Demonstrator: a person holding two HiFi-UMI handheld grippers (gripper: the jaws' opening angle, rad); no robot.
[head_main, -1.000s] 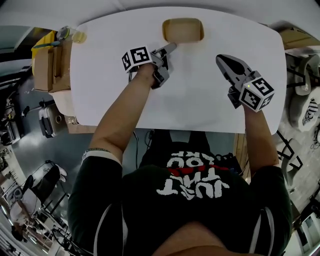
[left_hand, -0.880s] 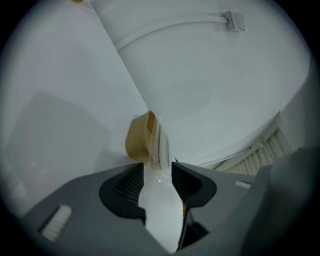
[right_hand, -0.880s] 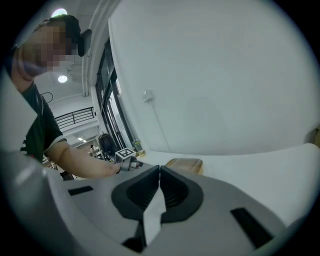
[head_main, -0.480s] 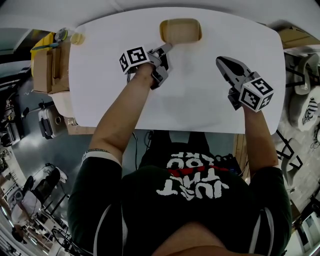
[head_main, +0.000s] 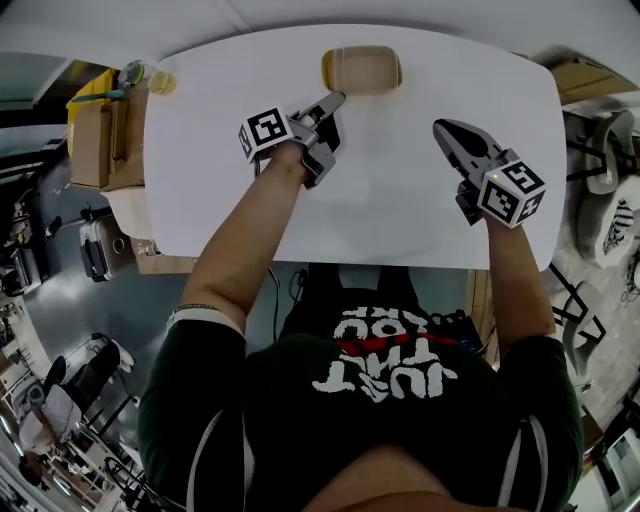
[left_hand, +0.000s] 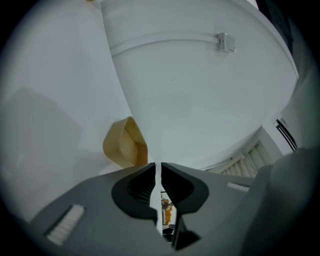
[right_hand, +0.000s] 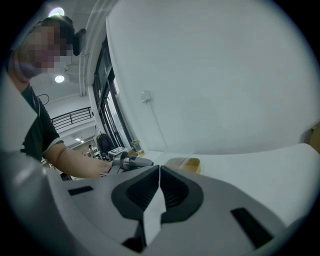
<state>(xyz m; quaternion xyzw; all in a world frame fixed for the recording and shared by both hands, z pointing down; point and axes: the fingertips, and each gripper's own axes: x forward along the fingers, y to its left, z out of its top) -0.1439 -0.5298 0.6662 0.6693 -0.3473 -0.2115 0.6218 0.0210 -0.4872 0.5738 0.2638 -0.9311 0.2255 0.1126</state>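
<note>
My left hand-held gripper (head_main: 336, 99) sits at the near rim of the wooden tray (head_main: 362, 68) on the counter (head_main: 400, 210).
Its jaws are a sliver apart and empty; my right hand-held gripper (head_main: 443, 128) is closed on nothing, well apart from the tray.

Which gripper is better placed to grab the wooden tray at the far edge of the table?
Left. The left gripper has its tips right by the wooden tray, jaws a slit apart and empty. The right gripper, jaws together, is farther off to the side.
</note>
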